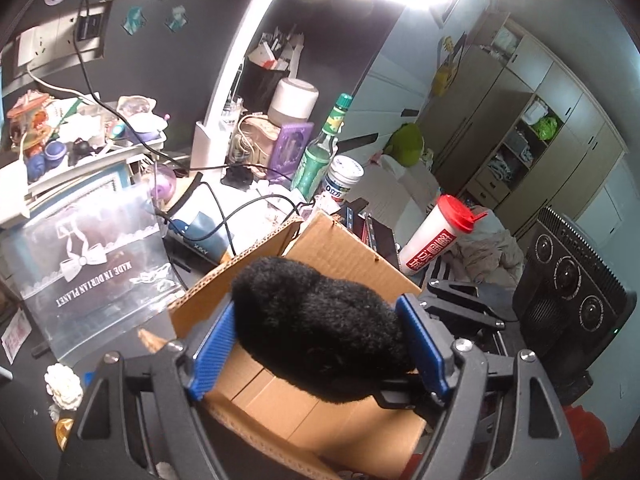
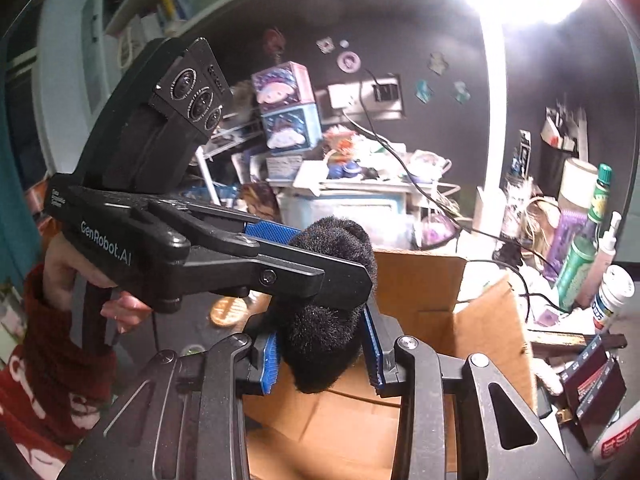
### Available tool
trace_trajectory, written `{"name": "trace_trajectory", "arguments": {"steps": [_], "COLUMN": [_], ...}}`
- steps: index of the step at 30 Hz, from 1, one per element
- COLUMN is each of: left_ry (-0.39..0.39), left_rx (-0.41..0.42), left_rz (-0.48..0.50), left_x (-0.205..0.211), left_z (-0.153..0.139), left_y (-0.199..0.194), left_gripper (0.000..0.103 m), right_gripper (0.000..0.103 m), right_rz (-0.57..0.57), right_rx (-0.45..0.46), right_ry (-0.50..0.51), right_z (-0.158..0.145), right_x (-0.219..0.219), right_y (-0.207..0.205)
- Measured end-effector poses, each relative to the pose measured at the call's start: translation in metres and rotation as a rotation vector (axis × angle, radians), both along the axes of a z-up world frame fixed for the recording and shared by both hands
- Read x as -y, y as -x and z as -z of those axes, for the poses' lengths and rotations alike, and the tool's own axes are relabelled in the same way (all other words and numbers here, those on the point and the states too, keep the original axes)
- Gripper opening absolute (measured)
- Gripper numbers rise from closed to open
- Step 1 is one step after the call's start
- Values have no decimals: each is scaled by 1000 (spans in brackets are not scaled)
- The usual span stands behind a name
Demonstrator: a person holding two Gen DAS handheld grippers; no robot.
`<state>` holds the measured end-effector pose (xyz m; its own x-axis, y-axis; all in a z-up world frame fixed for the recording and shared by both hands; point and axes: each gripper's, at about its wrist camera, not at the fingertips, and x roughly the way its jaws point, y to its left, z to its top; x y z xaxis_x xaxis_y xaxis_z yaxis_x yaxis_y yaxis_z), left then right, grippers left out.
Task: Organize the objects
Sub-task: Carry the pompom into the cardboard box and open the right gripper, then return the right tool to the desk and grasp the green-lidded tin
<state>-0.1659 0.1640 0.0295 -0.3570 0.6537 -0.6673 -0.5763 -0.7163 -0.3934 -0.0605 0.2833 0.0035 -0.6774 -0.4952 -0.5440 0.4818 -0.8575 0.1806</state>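
Note:
A black fuzzy thing (image 1: 312, 320) hangs over an open cardboard box (image 1: 348, 248), and both grippers grip it. In the left wrist view my left gripper (image 1: 320, 312) has its blue pads (image 1: 216, 344) pressed against the two sides of the fluff. In the right wrist view my right gripper (image 2: 322, 344) is shut on the lower part of the fuzzy thing (image 2: 316, 364). The left gripper (image 2: 332, 256) reaches in from the left and clamps its upper part. The box (image 2: 424, 280) lies directly below. The box's inside is mostly hidden by the fluff.
A cluttered desk surrounds the box. On it are a green bottle (image 1: 320, 152), a white jar (image 1: 342, 178), a red-capped white bottle (image 1: 436, 236), a clear printed bag (image 1: 92, 256), black cables (image 1: 224, 216) and a white flower (image 1: 64, 386). A hand in a red sleeve (image 2: 60, 280) holds the left gripper.

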Motion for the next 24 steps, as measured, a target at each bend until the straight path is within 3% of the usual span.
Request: {"name": "trace_trajectory", "arguments": {"steps": [2,5,19,24], "left_ry": [8,31,42,11], "left_rx": [2,-19,-83,-96], "left_rz": [-1,-14,-90,-125], "left_x": [-2,-1,37,65], "left_z": [2,0,-12,-14], "left_y": [2,-1,-20,-31], "left_gripper": [77,88,89,89], "right_gripper": [39,59,60,60], "right_rz": [7,18,83,108], "right_rx": [14,23,10,30], "right_ry": [-19,-34,-106,-114], "right_z": [2,5,11,13], "right_x": [0,-1,13,18], "right_y": [4,9,21,27]}}
